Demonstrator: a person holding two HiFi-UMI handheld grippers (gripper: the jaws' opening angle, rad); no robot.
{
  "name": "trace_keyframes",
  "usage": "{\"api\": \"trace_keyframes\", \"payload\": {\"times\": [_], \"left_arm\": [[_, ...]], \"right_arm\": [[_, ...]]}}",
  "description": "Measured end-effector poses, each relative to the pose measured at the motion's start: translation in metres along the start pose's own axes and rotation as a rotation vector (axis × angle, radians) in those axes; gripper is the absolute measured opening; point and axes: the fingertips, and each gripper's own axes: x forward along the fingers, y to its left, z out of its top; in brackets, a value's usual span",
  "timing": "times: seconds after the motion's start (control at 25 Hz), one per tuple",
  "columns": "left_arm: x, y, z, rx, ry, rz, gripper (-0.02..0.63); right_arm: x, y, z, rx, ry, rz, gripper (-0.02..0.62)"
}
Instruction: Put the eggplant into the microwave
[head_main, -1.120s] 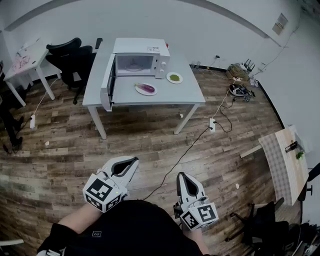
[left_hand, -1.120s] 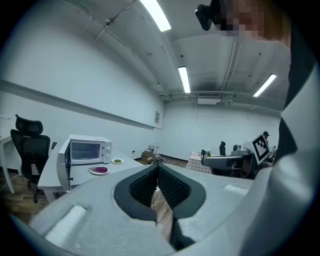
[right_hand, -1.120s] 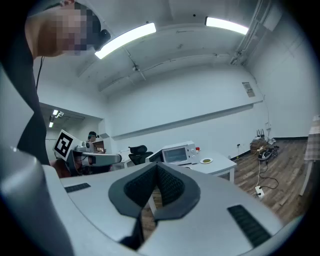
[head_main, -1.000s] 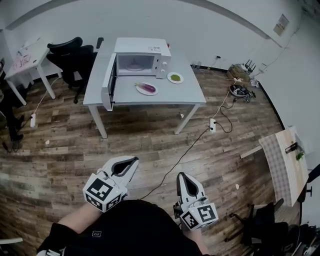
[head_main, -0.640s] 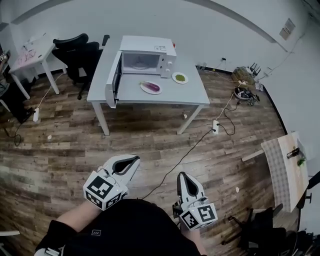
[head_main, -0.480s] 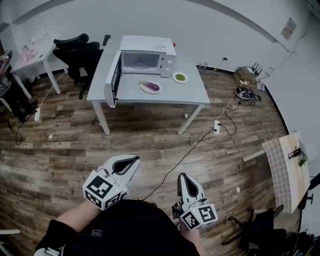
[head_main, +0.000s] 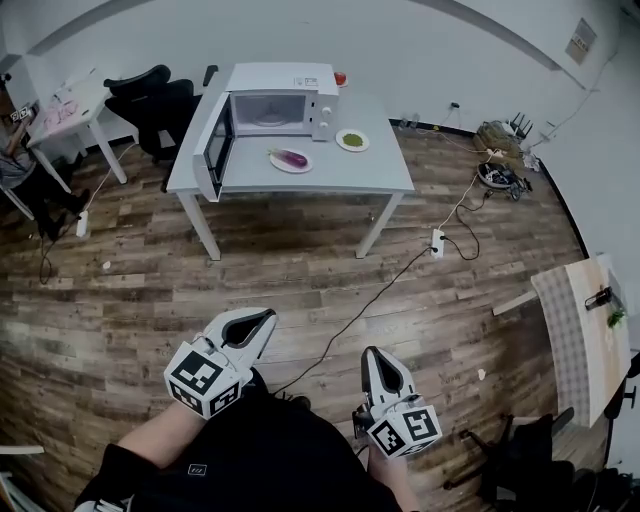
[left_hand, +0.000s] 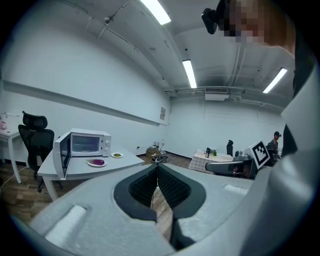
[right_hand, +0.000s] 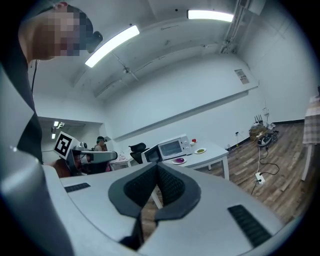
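edged nearer the table (head_main: 300, 182) since a second ago. carrying left gripper (head_main: 266, 318) and right gripper (head_main: 373, 353) clenched, empty. well short of the eggplant (head_main: 293, 157), on its plate (head_main: 277, 164) before the open microwave (head_main: 272, 103). best to close in squarely, then unclench.

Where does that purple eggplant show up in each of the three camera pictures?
Head view: eggplant, upper middle.
Left gripper view: eggplant, left side, small and far.
Right gripper view: eggplant, near centre, small.
Shared landmark: the white microwave, door open, right behind it.
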Motion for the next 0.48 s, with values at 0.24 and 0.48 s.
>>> {"api": "trace_keyframes", "payload": {"times": [0.24,0.48], "left_arm": [[0.009,-0.01,-0.002,-0.043,-0.022,-0.007,0.008],[0.019,0.012,0.007,-0.032,-0.076,-0.021,0.008]], "right_arm": [[0.003,-0.01,0.001,0.003,0.029,0.037,0.014],[0.039,-0.016,0.001,0.009,0.046,0.06,0.014]]}}
